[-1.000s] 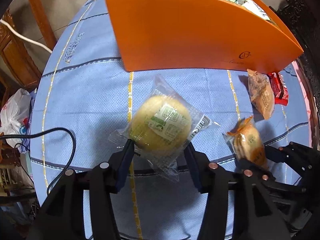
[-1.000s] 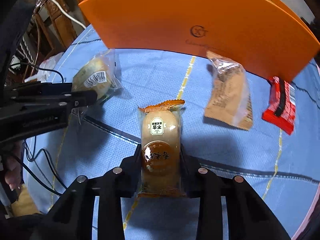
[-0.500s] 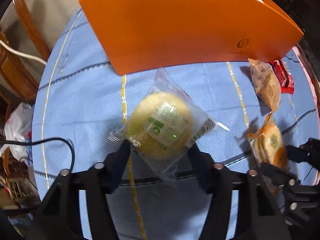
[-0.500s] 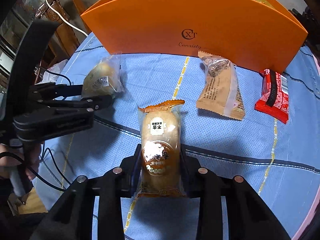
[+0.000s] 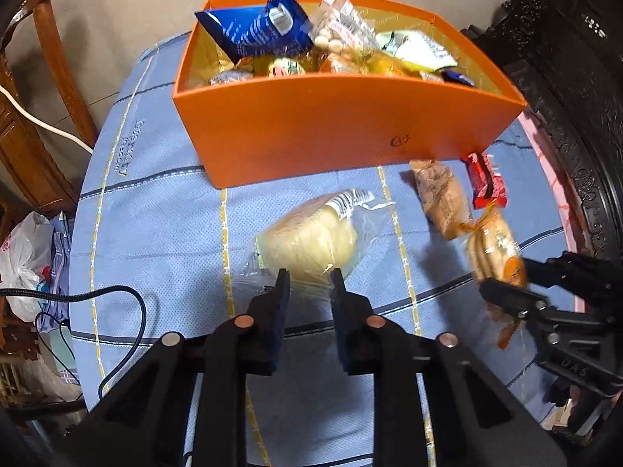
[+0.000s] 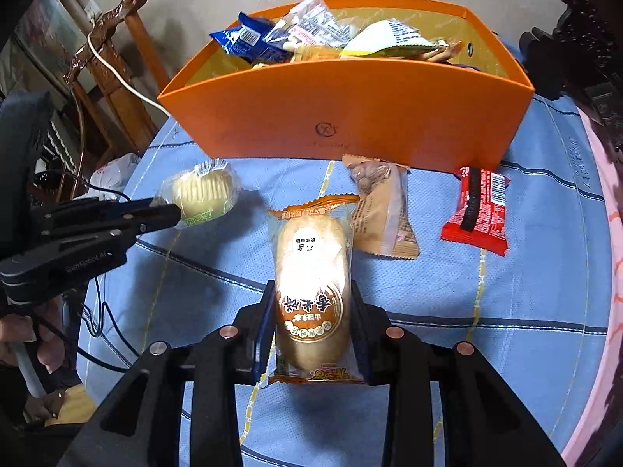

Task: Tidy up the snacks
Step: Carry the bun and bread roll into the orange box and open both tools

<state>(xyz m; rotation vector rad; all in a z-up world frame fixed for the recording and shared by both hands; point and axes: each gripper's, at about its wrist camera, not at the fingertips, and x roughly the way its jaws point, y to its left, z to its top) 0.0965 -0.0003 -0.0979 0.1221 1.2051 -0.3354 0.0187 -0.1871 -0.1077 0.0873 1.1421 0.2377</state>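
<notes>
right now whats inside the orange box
The orange box holds a pile of snack packets: a blue bag on top, a clear bag of white balls, a white and green wrapper. Whatever lies beneath them, and the box floor, is covered.

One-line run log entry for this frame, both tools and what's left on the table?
left tool: shut on round pastry | right tool: shut on oval bun | table: tan packet, red bar | orange box: part-filled

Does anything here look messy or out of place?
Slightly. Two wrapped snacks, a tan packet and a red bar, lie loose on the blue tablecloth beside the orange box, not in it. The box is heaped, with a blue bag poking above its rim.
</notes>
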